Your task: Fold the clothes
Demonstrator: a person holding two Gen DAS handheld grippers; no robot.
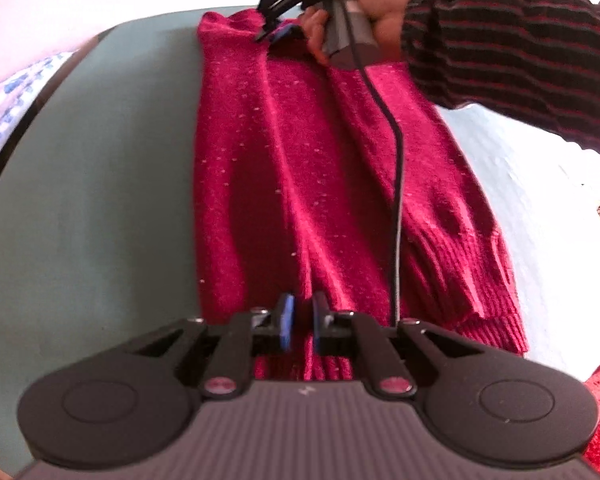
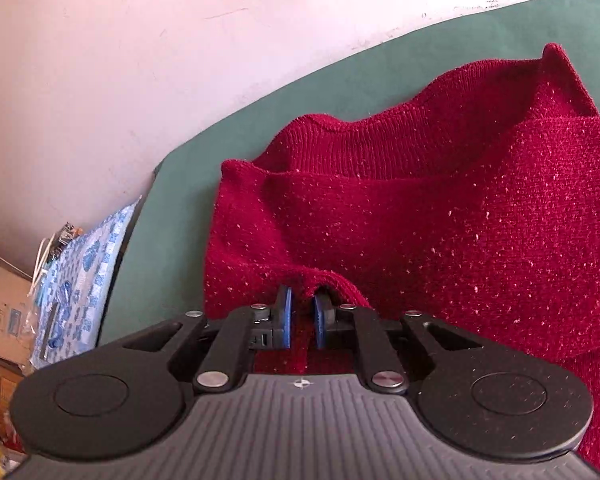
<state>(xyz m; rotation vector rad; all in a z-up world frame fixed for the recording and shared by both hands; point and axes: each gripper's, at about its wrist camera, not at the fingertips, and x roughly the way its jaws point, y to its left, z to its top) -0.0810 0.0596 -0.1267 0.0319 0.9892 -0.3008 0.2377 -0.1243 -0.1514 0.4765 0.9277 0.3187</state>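
Sweater (image 1: 300, 168) runs lengthwise between my grippers on the counter (image 1: 100, 184): right gripper (image 2: 303, 316) pinches the collar end, left gripper (image 1: 302, 322) pinches the hem.

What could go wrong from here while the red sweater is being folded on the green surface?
1. The black cable hangs over the red sweater and may snag the knit or get folded in.
2. The right gripper pinches only a small ridge of fabric, which might slip out when pulled.
3. The left gripper is narrow at the ribbed hem, so its hold looks uncertain and the fold could turn out uneven.
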